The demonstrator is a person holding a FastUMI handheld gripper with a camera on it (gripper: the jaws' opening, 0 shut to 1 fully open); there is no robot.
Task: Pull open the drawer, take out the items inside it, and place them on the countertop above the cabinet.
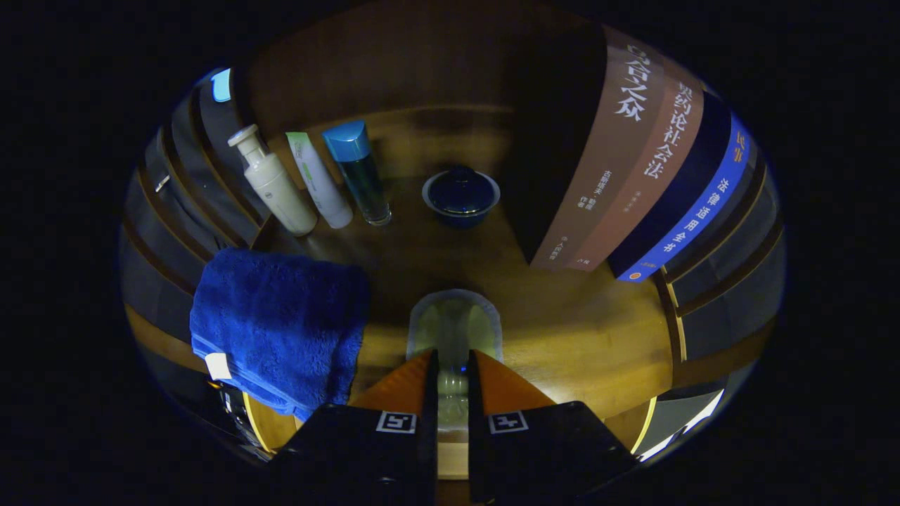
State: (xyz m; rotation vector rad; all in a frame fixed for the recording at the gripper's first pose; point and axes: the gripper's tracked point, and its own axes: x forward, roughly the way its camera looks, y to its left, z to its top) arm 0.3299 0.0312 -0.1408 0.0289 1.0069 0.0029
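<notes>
A: Item held: pale translucent oblong packet (pixel 454 325), pinched in claw (pixel 453 376), both fingers on it, just over wooden table (pixel 576 330).

B: Neighbours?

A: Folded blue terry towel (pixel 278 327) just beside on the left; dark blue lidded bowl (pixel 460 195) beyond; white pump bottle (pixel 273 184), white tube (pixel 320 181), blue-capped clear bottle (pixel 360 172) in a row; upright books (pixel 633 176) to the right.

B: Risks?

A: Prob. slip if let go too high; packet may snag the towel edge. Drawer: can't tell.
</notes>
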